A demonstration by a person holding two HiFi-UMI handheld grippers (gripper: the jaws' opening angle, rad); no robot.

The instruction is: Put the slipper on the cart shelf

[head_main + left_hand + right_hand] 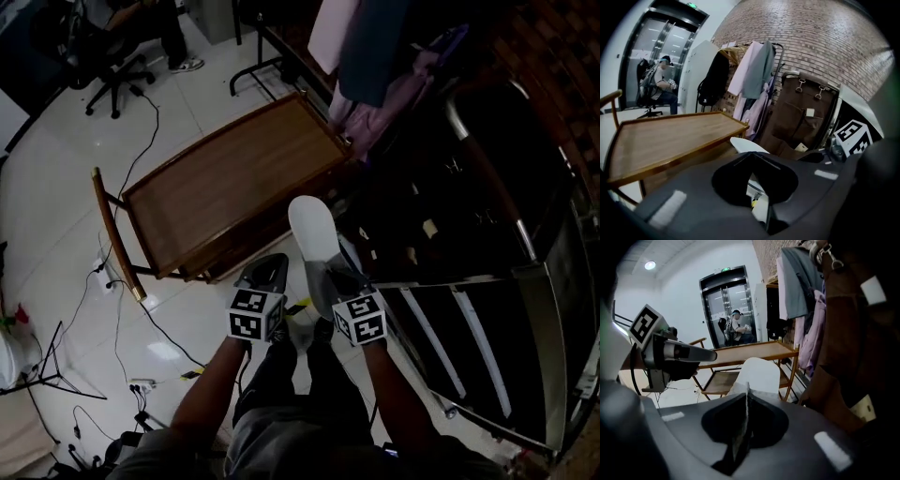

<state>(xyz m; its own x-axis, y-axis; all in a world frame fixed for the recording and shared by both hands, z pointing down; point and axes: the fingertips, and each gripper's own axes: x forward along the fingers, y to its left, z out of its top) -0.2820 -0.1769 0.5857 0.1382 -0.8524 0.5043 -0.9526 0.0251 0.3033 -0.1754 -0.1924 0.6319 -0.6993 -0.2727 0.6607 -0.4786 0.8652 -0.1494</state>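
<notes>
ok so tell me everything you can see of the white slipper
The white slipper looks flat, thin and soft, with a rounded toe. It hangs in the air with its toe pointing away, toward the brown wooden cart. The right gripper is shut on its near end, and nothing else visibly touches it.

Dark grey left hand-held gripper (271, 262) and right hand-held gripper (329, 274) bear black-and-white marker cubes (255, 314).
</notes>
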